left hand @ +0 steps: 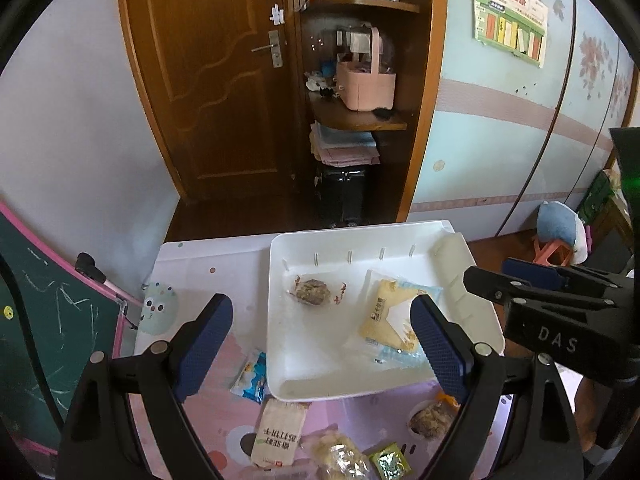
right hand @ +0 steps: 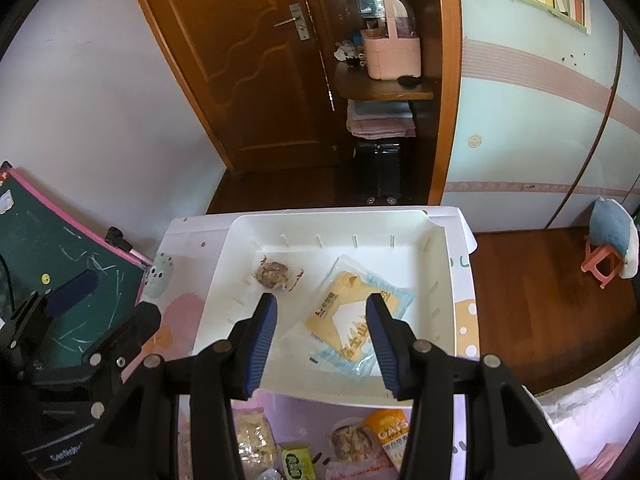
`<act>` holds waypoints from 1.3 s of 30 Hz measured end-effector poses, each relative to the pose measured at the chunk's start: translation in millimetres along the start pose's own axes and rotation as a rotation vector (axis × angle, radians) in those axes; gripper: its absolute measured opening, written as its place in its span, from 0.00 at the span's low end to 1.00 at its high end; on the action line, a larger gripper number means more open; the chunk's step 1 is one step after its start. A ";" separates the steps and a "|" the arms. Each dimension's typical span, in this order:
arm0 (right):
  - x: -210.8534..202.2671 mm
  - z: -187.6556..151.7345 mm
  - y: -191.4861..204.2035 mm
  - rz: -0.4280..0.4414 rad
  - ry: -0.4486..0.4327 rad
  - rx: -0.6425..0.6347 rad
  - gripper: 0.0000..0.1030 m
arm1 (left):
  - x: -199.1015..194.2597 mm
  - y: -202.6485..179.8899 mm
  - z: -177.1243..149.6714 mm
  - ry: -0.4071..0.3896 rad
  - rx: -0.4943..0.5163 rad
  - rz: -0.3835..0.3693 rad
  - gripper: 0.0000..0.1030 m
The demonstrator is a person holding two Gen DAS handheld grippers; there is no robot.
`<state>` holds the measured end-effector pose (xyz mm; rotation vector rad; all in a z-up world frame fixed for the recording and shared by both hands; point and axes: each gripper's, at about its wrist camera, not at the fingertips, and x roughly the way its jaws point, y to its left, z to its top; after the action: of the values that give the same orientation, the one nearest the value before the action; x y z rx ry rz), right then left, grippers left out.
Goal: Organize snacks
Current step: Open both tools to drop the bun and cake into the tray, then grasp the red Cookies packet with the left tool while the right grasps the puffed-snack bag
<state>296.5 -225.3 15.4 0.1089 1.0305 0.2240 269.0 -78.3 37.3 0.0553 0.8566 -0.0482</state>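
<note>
A yellow-and-blue plastic snack packet [right hand: 352, 320] lies flat in the white plastic tray [right hand: 224, 280], its long axis running diagonally toward the tray's far right corner; a clear-wrapped brown snack ball [right hand: 273, 274] sits left of it. Both the left hand-held gripper [left hand: 320, 344] and right hand-held gripper [right hand: 320, 344] hover spread and empty above the tray's near edge. The tray rests on a pink patterned tabletop [left hand: 224, 412] facing a brown wooden door [left hand: 208, 72].

Under the tools sits a white tray [right hand: 438, 280] of smooth, matt plastic. In it, ahead of the right gripper [right hand: 322, 344], lies a yellow snack packet [right hand: 352, 312] in glossy clear film. The gripper's fingers [right hand: 262, 344] are matt black plastic with ribbed blue rubbery pads. The tablecloth [left hand: 224, 280] looks like smooth printed plastic. Beyond, the door [left hand: 208, 80] is varnished wood with a metal handle [left hand: 266, 47].
</note>
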 end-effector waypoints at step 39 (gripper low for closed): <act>-46.6 -244.7 93.0 0.140 0.139 -0.121 0.58 | -73.3 116.3 -254.0 0.236 -0.065 -0.008 0.87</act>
<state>50.8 -149.7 -52.7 0.0559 1.1460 0.4254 37.2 56.4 -70.0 -0.0041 1.0931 -0.0209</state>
